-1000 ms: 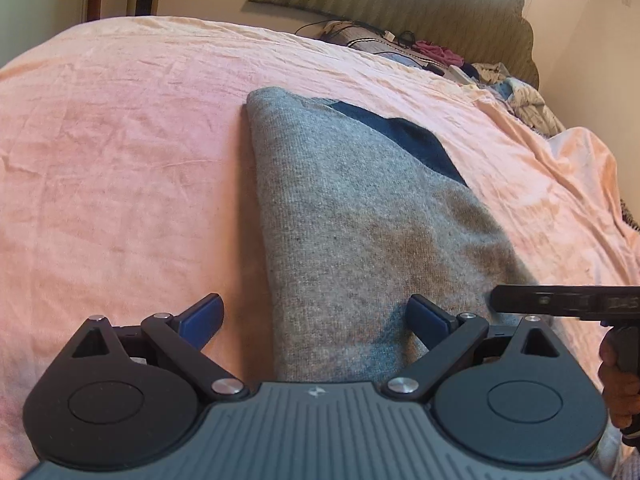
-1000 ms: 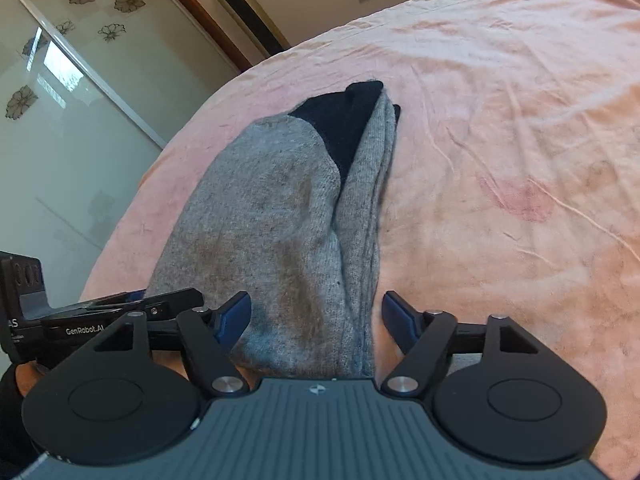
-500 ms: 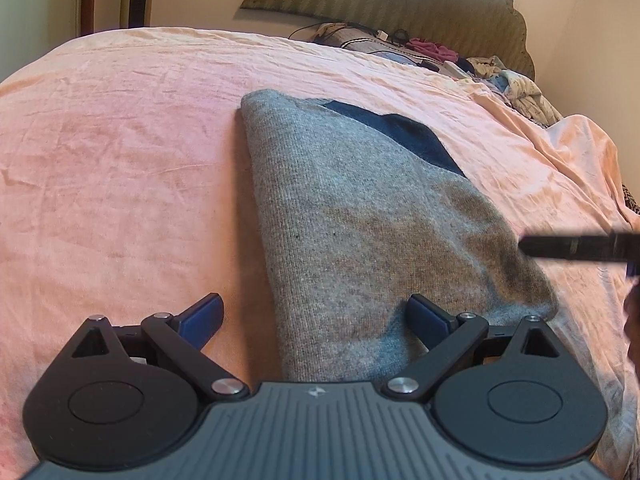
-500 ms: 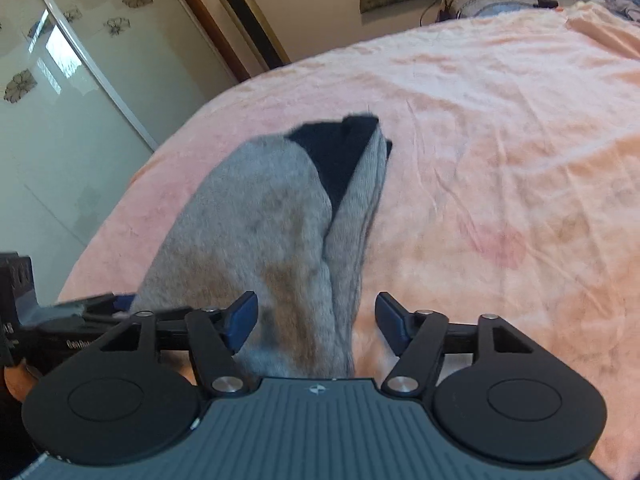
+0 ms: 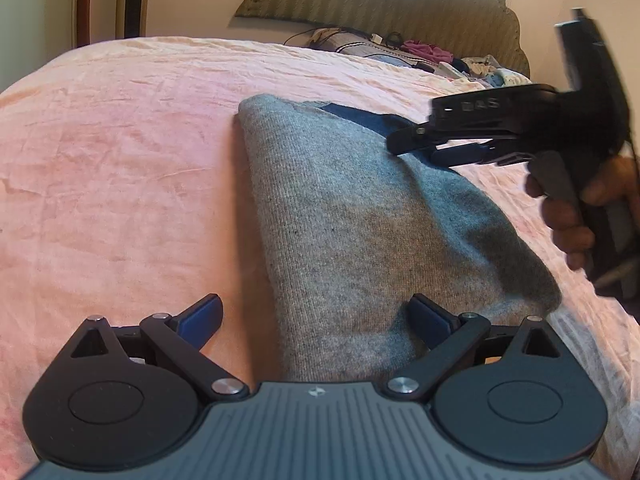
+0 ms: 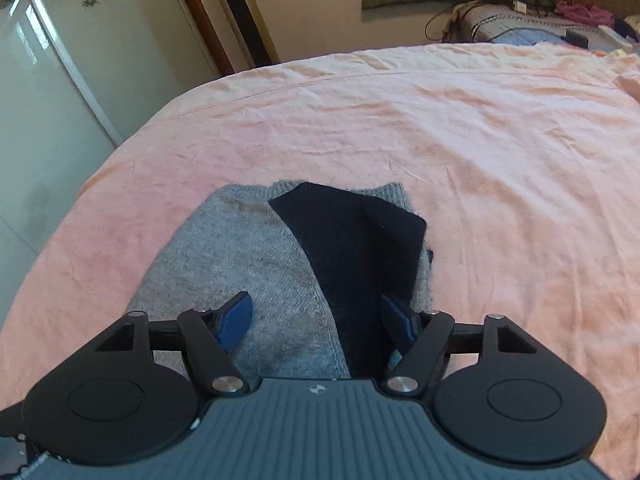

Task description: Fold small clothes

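Note:
A folded grey knit garment (image 5: 360, 220) with a dark navy part (image 6: 360, 240) lies on the pink bedsheet (image 5: 120, 168). My left gripper (image 5: 316, 316) is open at the garment's near end, its right finger resting on the cloth. My right gripper (image 6: 316, 320) is open and hovers over the garment's far half, above the navy part. It also shows in the left wrist view (image 5: 416, 144), held by a hand over the garment's far right edge.
A padded headboard (image 5: 380, 4) stands at the bed's far end, with a pile of loose clothes and cables (image 5: 424, 56) below it. A glass wardrobe door (image 6: 48, 80) and a tall floor unit (image 6: 240, 12) stand beside the bed.
My right gripper has risen and moved forward from the garment's near end to above its navy far end. My left gripper has stayed at the near end.

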`<state>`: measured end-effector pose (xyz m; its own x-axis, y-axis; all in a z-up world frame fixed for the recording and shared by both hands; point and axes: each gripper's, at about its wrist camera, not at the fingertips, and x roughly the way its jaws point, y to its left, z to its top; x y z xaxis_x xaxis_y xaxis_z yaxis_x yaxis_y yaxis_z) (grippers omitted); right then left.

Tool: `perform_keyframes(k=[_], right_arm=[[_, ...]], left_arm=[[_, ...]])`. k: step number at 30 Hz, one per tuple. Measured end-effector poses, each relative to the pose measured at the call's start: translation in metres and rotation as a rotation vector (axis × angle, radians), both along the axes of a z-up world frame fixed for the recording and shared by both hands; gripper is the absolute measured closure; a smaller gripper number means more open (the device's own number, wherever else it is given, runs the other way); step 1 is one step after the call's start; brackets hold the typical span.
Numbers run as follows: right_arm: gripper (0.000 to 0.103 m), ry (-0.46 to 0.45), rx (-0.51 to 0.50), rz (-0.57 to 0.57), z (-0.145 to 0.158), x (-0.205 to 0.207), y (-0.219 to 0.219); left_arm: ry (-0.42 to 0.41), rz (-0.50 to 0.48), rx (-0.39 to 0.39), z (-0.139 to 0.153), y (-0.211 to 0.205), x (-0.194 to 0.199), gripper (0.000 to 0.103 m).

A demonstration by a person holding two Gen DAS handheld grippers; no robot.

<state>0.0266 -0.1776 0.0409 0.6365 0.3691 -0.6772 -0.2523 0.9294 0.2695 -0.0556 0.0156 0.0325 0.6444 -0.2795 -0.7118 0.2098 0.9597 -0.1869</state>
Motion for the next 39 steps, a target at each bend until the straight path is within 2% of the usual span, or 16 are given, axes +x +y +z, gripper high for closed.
perform_keyframes(k=[2,4,7,10,13,16,39], right_arm=[[0.012,-0.088,-0.029,-0.016,0.006,-0.044,-0.004],[0.001,-0.134,-0.051,-0.052,0.004,-0.09,-0.012],[0.001,-0.069,-0.083,-0.13,-0.011,-0.146,-0.025],[0.0,-0.006,-0.151,-0.164,-0.028,-0.181,-0.022],[0.0,0.012,-0.211,-0.209,-0.042,-0.19,-0.011],[0.0,0.012,-0.274,-0.243,-0.046,-0.188,0.006],[0.0,0.017,-0.253,-0.256,-0.046,-0.19,0.016]], left_arm=[[0.006,0.027,0.02,0.002,0.001,-0.009,0.003],[0.019,0.059,0.028,0.005,0.003,-0.021,0.003],[0.044,0.101,0.07,0.005,0.0,-0.039,0.003],[0.043,0.084,0.139,0.002,-0.011,-0.056,0.002],[0.031,0.075,0.2,-0.001,-0.019,-0.065,0.0],[0.037,0.097,0.196,0.0,-0.016,-0.068,0.0],[0.086,0.145,0.206,0.001,-0.018,-0.061,0.0]])
